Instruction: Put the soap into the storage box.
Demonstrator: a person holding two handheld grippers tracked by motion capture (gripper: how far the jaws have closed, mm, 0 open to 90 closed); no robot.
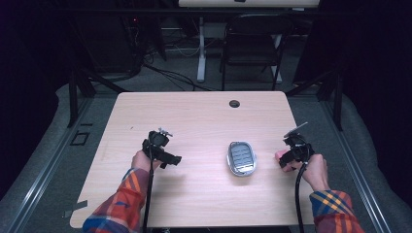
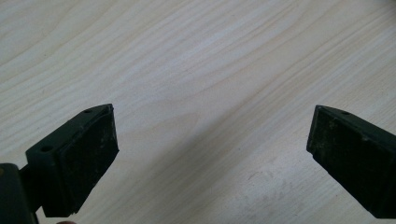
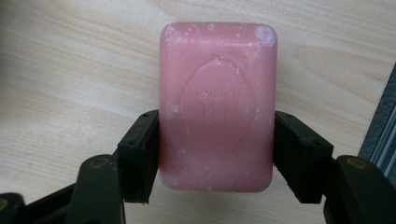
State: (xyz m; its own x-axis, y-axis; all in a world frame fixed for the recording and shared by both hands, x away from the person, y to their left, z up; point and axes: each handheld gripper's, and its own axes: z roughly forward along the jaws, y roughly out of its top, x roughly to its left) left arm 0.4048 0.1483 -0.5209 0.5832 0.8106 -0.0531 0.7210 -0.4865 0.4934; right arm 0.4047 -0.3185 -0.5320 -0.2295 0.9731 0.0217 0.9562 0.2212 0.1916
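Near the surface's right edge, the right claw [image 3: 215,154] clamps the pink soap bar [image 3: 217,105] across its short sides, the soap dish [image 1: 242,158] lying just leftward, while the left claw [image 2: 210,140] gapes empty.

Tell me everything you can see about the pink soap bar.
The soap bar is a pink, rounded rectangle with a waxy, slightly glossy look and pale flecks on its surface. An oval with raised lettering is pressed into its face; the words are too blurred to read. It is whole, not broken. The right gripper clamps its lower half, one black pad pressing each long side. The wooden table is behind it; whether it rests on it, I cannot tell. In the high view it sits near the table's right edge.
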